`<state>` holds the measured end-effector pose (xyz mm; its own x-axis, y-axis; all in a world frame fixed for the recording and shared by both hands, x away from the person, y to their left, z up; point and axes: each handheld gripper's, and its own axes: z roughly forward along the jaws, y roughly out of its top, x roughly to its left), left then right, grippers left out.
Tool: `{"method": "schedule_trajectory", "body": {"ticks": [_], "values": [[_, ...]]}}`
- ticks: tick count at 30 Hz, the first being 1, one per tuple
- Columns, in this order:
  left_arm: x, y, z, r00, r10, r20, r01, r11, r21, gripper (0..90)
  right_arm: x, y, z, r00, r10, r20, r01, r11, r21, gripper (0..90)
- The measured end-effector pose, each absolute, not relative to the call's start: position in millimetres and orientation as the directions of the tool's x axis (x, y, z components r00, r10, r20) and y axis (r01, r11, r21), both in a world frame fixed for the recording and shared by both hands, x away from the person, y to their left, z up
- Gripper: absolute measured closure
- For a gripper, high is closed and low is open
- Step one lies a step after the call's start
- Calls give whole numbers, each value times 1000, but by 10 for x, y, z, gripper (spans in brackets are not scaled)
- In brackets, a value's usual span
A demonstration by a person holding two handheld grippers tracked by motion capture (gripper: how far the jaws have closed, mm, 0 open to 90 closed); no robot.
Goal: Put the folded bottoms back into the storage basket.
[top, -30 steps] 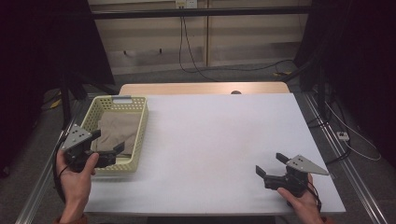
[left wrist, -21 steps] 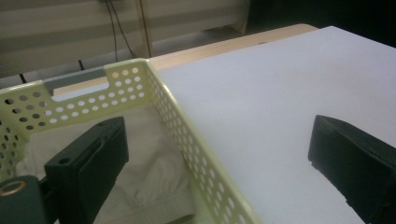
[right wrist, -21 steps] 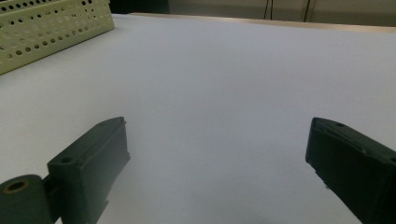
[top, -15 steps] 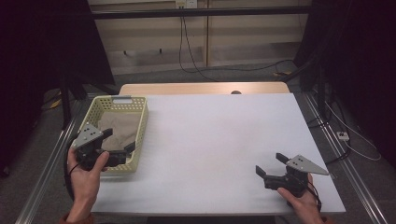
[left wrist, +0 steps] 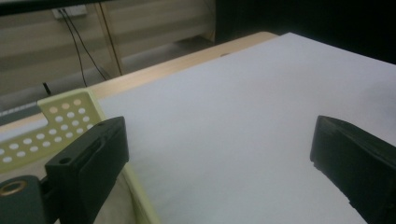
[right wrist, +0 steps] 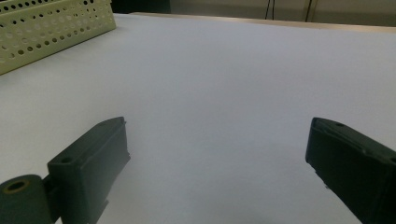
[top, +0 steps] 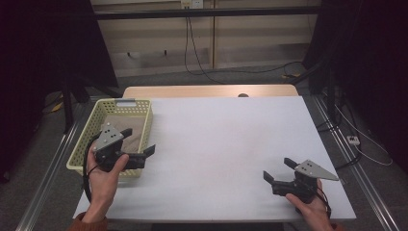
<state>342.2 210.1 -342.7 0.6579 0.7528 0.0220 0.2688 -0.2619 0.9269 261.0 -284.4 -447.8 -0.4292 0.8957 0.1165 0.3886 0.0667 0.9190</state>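
High view gives us the cloth (top: 129, 131), a beige folded piece lying flat on the floor of the pale yellow basket (top: 91, 135) at the table's left edge. We judge it soft, light and limp: it should sag and unfold when lifted, so we would pinch a raised fold or a free edge near the basket's right wall rather than press on the flat middle, and expect no risk of breakage, only of dragging the light basket along. Our left gripper (top: 140, 143) hangs over the basket's near right corner, its jaws spread wide with nothing between them; in the left gripper view one jaw sits above the cloth (left wrist: 116, 205), the other out over the white table (left wrist: 243, 121). Our right gripper (top: 278, 169) rests well apart at the near right, jaws likewise wide and empty.
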Motion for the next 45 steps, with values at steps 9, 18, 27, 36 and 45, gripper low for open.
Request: {"method": "schedule_trajectory", "body": {"ticks": [9, 18, 27, 36, 45], "values": [[3448, 1849, -3497, 676, 737, 1, 288, -266, 920, 43, 2607, -2845, -4476, -430, 895, 116, 387, 67, 920, 56], [3481, 1595, -3657, 727, 686, -25, 305, -291, 907, 48, 2604, -2846, -4475, -432, 894, 115, 385, 68, 920, 56], [3469, 1381, -3847, 755, 655, -3, 309, -352, 884, 48, 2604, -2847, -4475, -432, 894, 116, 385, 67, 920, 56], [3433, 1303, -4050, 767, 641, -39, 339, -354, 872, 50, 2600, -2845, -4472, -433, 894, 119, 385, 64, 921, 56], [3390, 1429, -4231, 740, 670, -65, 371, -325, 870, 51, 2601, -2842, -4473, -433, 894, 117, 384, 66, 921, 56]]}}
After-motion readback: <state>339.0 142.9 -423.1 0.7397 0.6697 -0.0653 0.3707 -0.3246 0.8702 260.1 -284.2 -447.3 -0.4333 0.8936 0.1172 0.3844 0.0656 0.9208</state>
